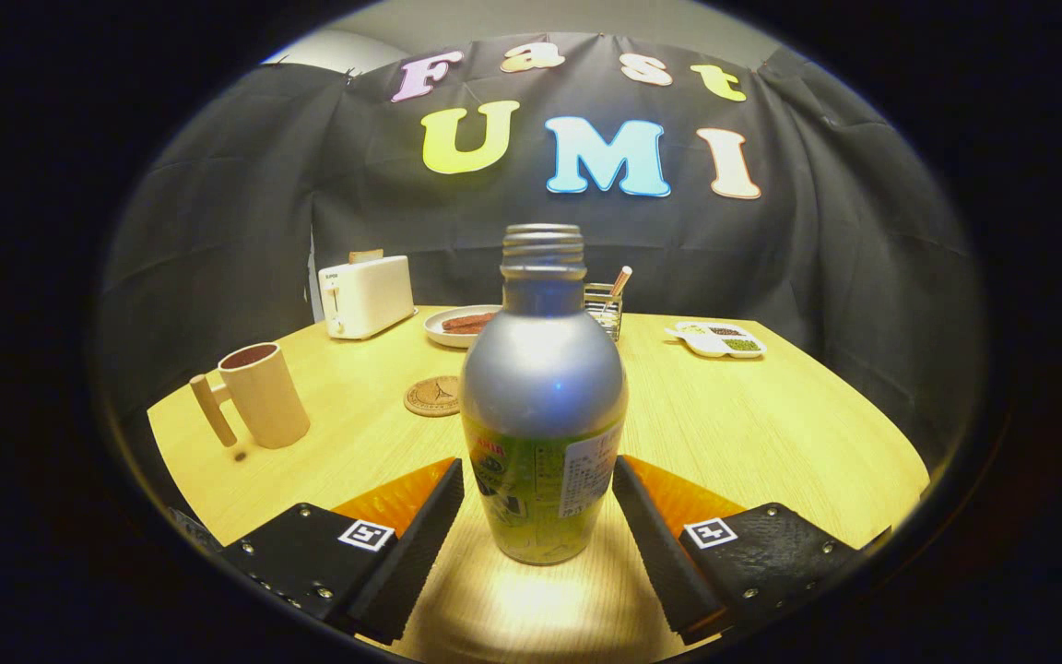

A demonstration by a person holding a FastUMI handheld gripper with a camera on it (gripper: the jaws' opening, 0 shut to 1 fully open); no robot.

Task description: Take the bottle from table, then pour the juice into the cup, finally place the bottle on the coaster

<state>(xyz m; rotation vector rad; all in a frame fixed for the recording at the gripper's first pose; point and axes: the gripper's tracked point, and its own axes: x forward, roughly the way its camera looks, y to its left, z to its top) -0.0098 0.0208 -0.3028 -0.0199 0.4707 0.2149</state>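
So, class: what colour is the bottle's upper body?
Silver-grey on the bottle, seen in the gripper view.

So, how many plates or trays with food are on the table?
2. A round plate lies beyond the bottle, beside the toaster. A divided tray lies far right. The bottle may hide more.

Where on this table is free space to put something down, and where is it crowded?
Free: table beyond the gripper, toward the divided dish; also between cup and coaster. Crowded: far edge, with toaster, plate, holder. Fingers flank the bottle.
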